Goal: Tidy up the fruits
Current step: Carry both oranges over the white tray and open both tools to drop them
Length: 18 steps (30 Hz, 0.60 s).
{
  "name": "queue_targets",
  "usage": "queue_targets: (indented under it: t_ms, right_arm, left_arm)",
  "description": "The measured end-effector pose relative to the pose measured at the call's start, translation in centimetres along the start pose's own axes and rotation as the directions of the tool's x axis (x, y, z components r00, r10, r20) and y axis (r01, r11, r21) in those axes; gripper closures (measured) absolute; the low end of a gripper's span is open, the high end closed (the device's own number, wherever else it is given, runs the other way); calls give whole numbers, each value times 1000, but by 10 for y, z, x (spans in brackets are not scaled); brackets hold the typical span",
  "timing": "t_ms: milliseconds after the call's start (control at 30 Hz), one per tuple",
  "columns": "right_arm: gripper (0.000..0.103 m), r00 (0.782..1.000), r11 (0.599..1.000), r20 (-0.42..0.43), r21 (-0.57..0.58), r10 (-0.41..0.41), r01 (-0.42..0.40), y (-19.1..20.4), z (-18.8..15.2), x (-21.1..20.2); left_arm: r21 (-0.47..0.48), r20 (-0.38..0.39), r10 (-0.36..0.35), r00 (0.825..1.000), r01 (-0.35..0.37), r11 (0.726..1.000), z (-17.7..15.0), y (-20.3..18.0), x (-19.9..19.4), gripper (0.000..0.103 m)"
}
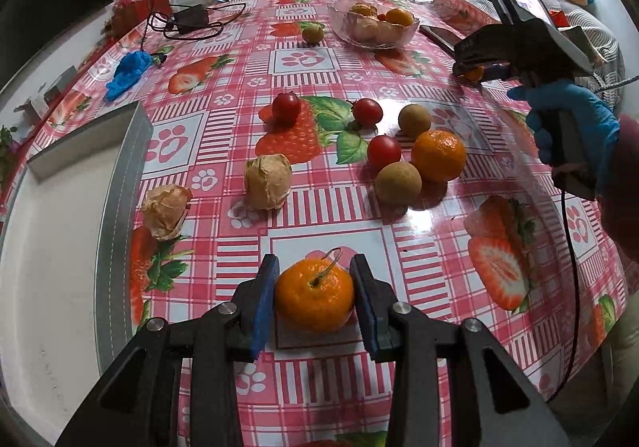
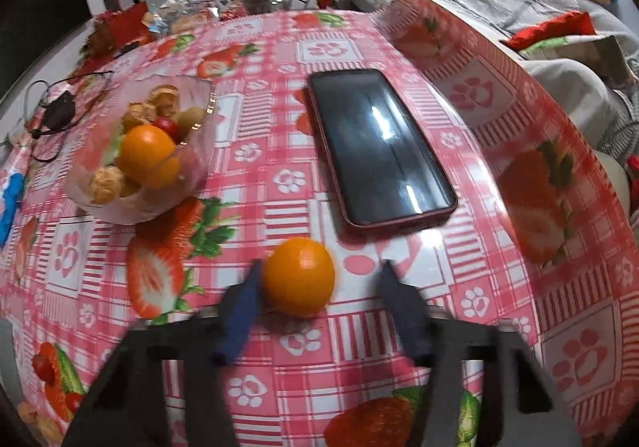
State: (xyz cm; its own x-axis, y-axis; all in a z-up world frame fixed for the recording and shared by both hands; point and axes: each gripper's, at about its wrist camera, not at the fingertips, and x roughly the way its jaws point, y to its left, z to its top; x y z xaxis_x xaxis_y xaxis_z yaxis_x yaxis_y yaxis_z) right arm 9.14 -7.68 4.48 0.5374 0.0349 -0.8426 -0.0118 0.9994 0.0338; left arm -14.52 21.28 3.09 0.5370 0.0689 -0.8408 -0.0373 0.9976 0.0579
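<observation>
My left gripper (image 1: pixel 313 267) has its blue pads on both sides of a stemmed mandarin (image 1: pixel 314 296) on the table, touching or nearly touching it. Beyond lie three cherry tomatoes (image 1: pixel 286 106), brown longans (image 1: pixel 398 182), another mandarin (image 1: pixel 438 155) and two papery husked fruits (image 1: pixel 267 181). A glass bowl (image 1: pixel 373 24) with several fruits stands at the back. My right gripper (image 2: pixel 319 271) is open with a small orange (image 2: pixel 298 276) against its left finger; the view is blurred. The bowl also shows in the right wrist view (image 2: pixel 139 163). The right gripper shows in the left wrist view (image 1: pixel 475 66).
A dark phone (image 2: pixel 379 147) lies just beyond the right gripper's orange. A grey tray (image 1: pixel 60 227) sits at the left of the table. A blue glove (image 1: pixel 127 72) and a black charger with cable (image 1: pixel 187 22) lie far left. A sofa with cushions stands behind.
</observation>
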Motion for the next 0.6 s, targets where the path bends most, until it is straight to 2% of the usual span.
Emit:
queue_targets:
  t_ms: [233, 600]
  right_arm:
    - [67, 998, 998, -11, -6, 64, -64, -5, -28, -18]
    - [67, 989, 988, -30, -58, 142, -143, -8, -137, -84]
  left_arm:
    - [1, 29, 11, 1000, -11, 1000, -3, -1, 0, 63]
    - [-6, 70, 22, 997, -21, 1000, -12, -3, -4, 63]
